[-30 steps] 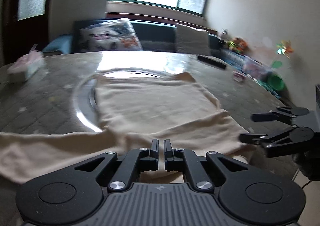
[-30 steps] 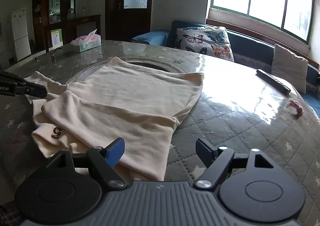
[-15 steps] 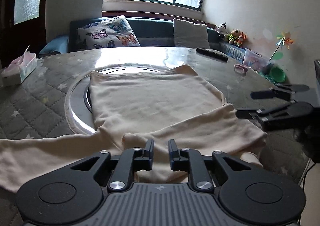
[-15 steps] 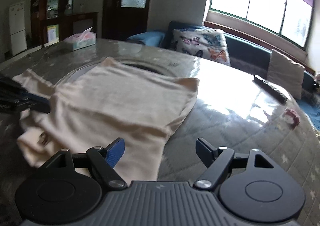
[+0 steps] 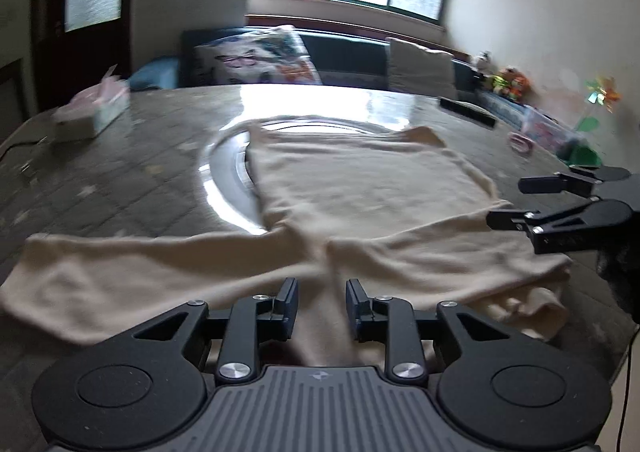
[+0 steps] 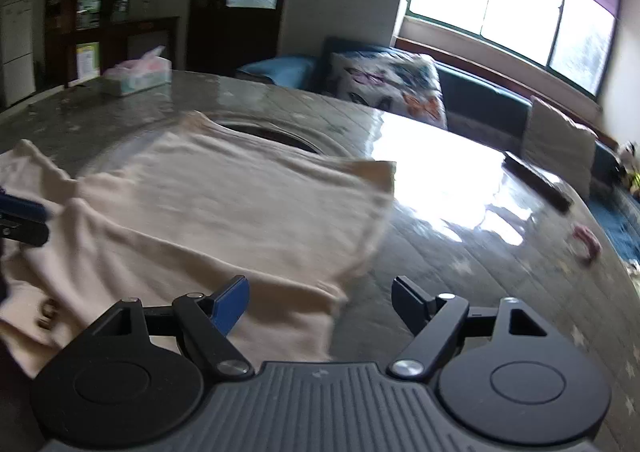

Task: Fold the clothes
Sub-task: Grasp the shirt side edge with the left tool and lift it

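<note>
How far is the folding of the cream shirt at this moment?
Done: one sleeve of the cream shirt lies folded across its near part. In hand: nothing. The left gripper is opening with no cloth pinched, and the right gripper hangs open above the folded edge. Left: the other sleeve is spread flat on the table, and the body is not yet folded.

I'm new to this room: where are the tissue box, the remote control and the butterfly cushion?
tissue box (image 6: 136, 77), right wrist view, its side
remote control (image 6: 536, 183), right wrist view, its middle
butterfly cushion (image 6: 386, 86), right wrist view, its face
</note>
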A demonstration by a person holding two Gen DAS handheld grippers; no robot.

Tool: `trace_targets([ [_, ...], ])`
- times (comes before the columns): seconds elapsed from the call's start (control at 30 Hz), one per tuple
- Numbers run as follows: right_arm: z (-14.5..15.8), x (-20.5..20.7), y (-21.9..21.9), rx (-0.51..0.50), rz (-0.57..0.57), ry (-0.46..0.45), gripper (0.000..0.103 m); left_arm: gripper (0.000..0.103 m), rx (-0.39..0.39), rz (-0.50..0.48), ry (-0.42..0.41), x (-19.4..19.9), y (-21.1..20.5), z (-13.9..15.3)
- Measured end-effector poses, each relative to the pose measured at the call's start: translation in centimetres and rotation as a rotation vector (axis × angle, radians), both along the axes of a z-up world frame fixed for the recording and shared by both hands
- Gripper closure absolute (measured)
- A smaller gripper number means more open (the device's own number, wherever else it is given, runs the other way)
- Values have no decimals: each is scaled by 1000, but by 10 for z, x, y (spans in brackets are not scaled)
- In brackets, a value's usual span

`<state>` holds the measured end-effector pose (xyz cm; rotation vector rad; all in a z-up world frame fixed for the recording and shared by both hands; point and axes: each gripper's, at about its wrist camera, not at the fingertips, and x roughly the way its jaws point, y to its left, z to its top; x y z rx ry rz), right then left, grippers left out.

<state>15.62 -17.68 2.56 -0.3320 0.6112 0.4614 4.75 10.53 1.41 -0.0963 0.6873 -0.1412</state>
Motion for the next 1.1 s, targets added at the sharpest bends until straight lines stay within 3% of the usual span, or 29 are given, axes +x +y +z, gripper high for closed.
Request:
trace_targets([
  [0.37,-10,-25,90,-102,214,-59,23,65,-12,286,-2,-29,79,4],
  [0.53,-10,-35,112,-113,268,-75,23,56,6,409,-19,-40,106,5],
  [0.7,-10,-50,123,-140,336,-108,20,54,1,515,-20,-44,128,4],
  [0.87,-7,-52,124,-123,337,-123,20,53,0,563,-13,-42,138,1],
  [1.1,-6,-44,117,-125,248,-117,20,54,-25,609,-10,-33,145,0],
])
